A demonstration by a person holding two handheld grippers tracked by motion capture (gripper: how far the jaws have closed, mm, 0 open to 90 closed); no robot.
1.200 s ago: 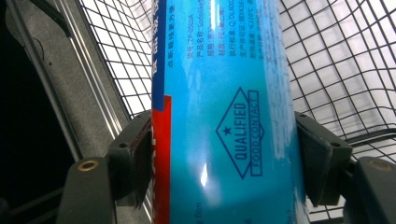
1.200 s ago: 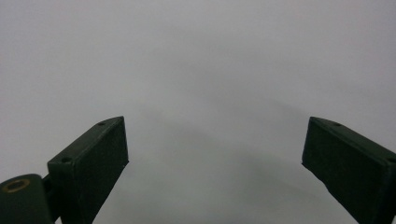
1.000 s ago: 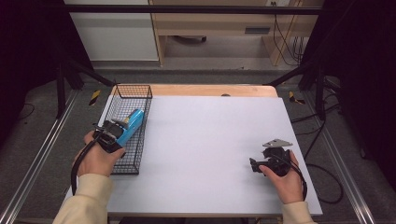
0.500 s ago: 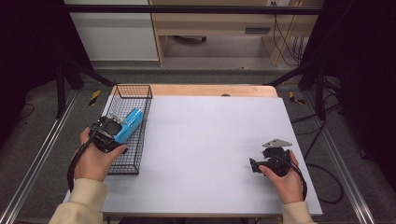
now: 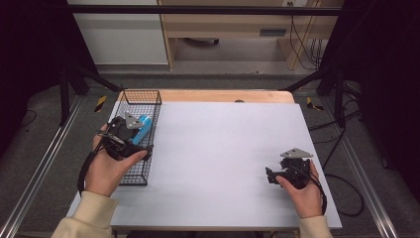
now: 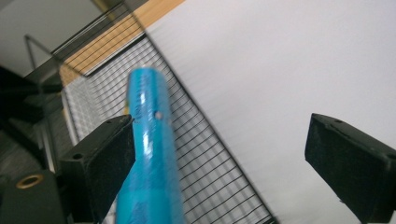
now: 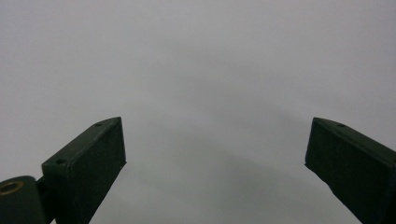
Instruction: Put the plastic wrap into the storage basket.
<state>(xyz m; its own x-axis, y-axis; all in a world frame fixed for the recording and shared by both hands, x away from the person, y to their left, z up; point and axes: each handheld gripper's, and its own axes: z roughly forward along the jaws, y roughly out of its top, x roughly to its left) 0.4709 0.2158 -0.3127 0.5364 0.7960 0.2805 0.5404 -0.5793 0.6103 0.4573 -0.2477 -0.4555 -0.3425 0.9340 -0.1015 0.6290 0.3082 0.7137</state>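
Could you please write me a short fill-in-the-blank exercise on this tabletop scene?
1. The blue tube lies in the black wire ____.
2. The left hand-held gripper has just been opening its jaws, and the tube leans against only ____ of them.
3. The wire basket stands at the table's ____ edge.
4. The right hand-held gripper has ____ between its jaws.

Missing words: basket; one; left; nothing

Cream sleeves (image 5: 86, 218); black grippers, grey three-cornered plates (image 5: 296, 153), black cables (brass screw beside left fingers (image 6: 100, 163)).

White-topped table (image 5: 218, 148) with wooden far edge, black wire basket (image 5: 141, 99) standing at its left edge
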